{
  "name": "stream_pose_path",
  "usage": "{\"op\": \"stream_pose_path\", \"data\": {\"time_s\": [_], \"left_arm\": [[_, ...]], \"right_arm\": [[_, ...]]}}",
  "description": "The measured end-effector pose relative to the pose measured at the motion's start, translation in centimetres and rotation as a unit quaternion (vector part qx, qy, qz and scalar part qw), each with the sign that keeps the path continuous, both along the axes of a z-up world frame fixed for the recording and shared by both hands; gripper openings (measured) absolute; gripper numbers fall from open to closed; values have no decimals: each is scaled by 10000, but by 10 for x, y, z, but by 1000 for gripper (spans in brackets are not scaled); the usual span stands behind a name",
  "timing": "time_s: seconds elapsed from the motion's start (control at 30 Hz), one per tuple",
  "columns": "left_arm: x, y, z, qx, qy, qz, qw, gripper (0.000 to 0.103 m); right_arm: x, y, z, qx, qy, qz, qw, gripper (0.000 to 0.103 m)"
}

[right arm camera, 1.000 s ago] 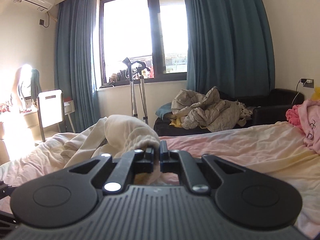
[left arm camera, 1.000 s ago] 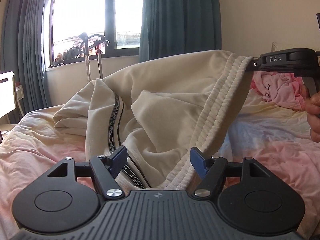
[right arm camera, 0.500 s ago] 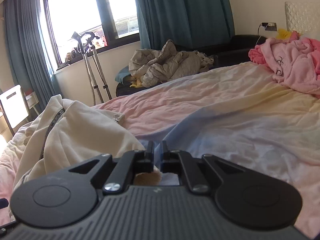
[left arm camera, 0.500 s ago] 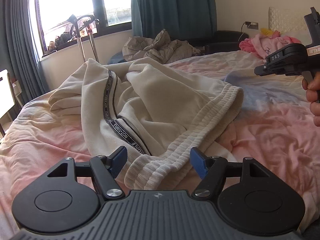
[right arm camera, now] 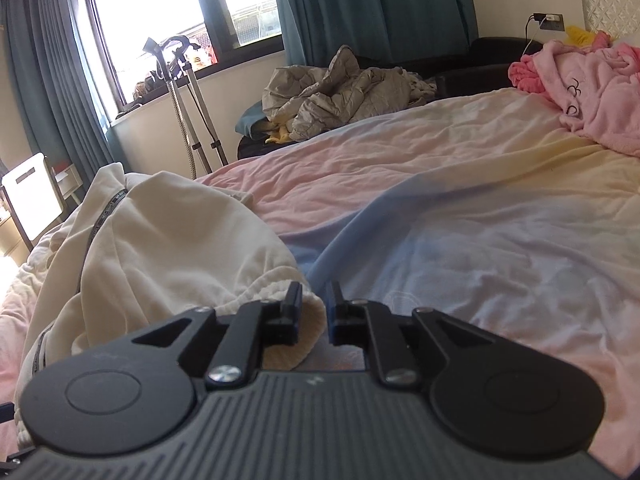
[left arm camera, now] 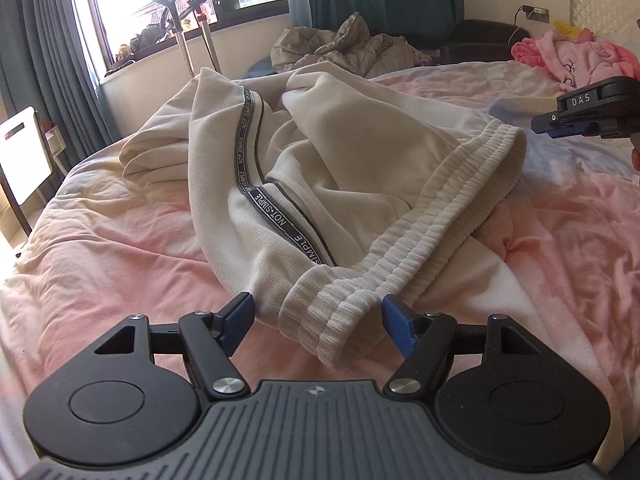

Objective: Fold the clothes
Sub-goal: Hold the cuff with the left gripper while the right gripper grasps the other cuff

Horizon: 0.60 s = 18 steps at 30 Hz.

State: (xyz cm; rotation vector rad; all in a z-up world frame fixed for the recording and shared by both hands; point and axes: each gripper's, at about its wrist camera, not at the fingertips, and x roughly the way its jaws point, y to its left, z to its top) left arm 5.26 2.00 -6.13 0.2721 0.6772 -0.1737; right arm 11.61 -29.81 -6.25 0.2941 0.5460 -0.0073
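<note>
— While cream sweatpants (left arm camera: 344, 168) lie crumpled on the pink bed (left arm camera: 560, 240), where are the tools?

— Left tool (left arm camera: 316, 316) gapes around the waistband, pads clear; right tool (right arm camera: 311, 312), jaws just parting, has released it.

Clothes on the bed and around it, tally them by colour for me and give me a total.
Cream: 1, the sweatpants lying on the bed.
Pink: 1, the fleecy garment near the headboard.
Grey: 1, the crumpled quilted jacket beyond the bed.
Total: 3. The grey heap may hold more than one piece; I cannot tell.
</note>
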Motion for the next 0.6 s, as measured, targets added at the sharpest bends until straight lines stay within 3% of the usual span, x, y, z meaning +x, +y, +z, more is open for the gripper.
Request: {"op": "stream_pose_path", "data": {"time_s": [0.07,0.1,0.33,0.43,0.47,0.6], "left_arm": [[1,4,2,-44,-15,157,9999,75],[1,6,3,-74,-27,237,9997,75],[1,26,18,-514,-230,829,9950,75],[0,27,21,-600,-246,868,9941,75],[-1,26,20,-587,-243,848,9944,75],[0,22,17,-503,-219,732,9958,75]], "right_arm": [[3,2,-6,3,112,121,9999,43],[5,4,-9,0,167,191,9997,45],[22,26,-33,-482,450,569,9962,47],[32,29,-47,-591,464,582,9955,45],[35,29,-49,-590,403,566,9958,44],[40,29,-49,-525,50,502,9973,11]]}}
